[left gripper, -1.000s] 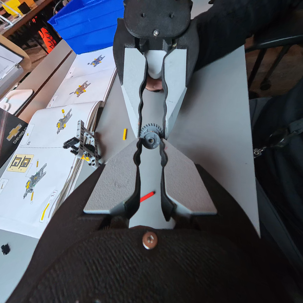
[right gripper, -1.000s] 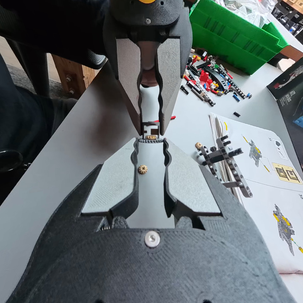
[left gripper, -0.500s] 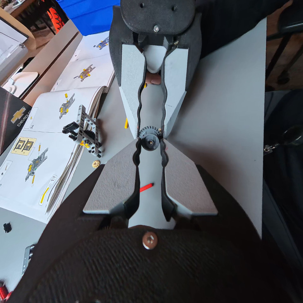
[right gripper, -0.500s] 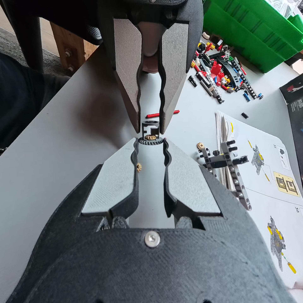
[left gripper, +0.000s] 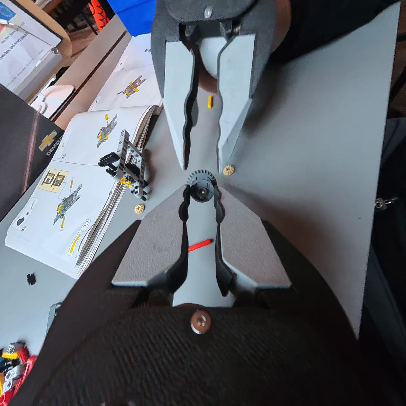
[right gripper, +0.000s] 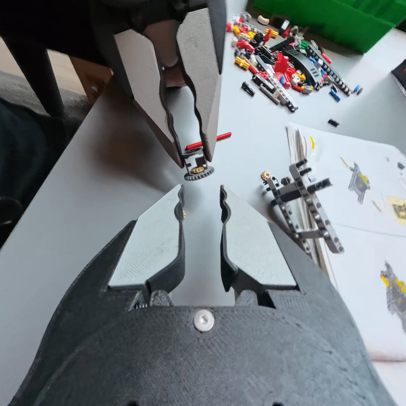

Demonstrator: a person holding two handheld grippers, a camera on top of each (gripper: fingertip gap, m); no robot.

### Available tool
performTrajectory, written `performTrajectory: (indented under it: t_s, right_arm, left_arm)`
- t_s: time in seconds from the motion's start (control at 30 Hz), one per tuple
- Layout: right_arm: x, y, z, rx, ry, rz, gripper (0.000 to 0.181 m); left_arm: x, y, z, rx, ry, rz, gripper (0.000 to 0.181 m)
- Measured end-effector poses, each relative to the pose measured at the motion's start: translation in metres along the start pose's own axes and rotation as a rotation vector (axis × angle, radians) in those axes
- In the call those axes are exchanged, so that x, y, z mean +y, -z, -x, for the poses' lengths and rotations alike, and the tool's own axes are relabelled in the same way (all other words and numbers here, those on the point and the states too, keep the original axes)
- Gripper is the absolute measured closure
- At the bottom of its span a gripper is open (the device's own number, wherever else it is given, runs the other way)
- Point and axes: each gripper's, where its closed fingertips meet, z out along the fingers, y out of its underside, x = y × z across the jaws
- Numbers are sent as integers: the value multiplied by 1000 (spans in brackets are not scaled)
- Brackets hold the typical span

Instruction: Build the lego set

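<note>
Fingers (left gripper: pixel 162 230) of the left gripper (left gripper: pixel 201 188) are clamping a round grey gear piece (left gripper: pixel 201 179) by its dark hub and holding it above the grey table (left gripper: pixel 307 175). The toothed ring is facing the right gripper (right gripper: pixel 201 186), whose fingers (right gripper: pixel 153 237) are standing apart with nothing between them, their tips just short of the ring. The right wrist view shows a small tan gear already sitting inside the piece's open cage.

Judging by this, the step in hand is filling that cage with the small gears. The next move probably calls for the right gripper to drop to the loose tan gear (left gripper: pixel 228 169) lying on the table at 2 o'clock from the piece, pinch it by its rim and bring it back squarely to a cage opening. It is tiny and could easily flip or skid.

Going outward in the left wrist view, a red rod (left gripper: pixel 200 244) is lying at 6 o'clock, a yellow pin (left gripper: pixel 210 102) at 12, a second tan gear (left gripper: pixel 139 208) at 8, and a grey frame (left gripper: pixel 128 162) at 10 is resting on the open instruction booklet (left gripper: pixel 55 197). The pages are carrying diagrams and step numbers. A black box (left gripper: pixel 24 140) at 9 o'clock is bearing a gold car-maker's emblem and a brand word. Loose parts (right gripper: pixel 285 59) are heaped before a green bin (right gripper: pixel 329 22).
</note>
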Motion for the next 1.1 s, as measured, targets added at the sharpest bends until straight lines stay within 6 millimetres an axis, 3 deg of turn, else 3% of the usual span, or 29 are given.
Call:
performTrajectory:
  t_s: [0.23,0.37,0.67,1.1]
  right_arm:
    - [-7,5,-8,-165,-522,-56,168]
    - [-15,6,-4,-288,-693,-125,171]
    - [-17,1,0,-337,-739,-137,181]
    - [-15,-2,-3,-358,-787,-149,172]
  left_arm:
    - [2,2,6,-71,25,25,162]
    - [-1,4,7,-105,6,40,163]
    - [-5,4,4,-113,4,41,163]
    - [-5,3,5,-119,17,35,163]
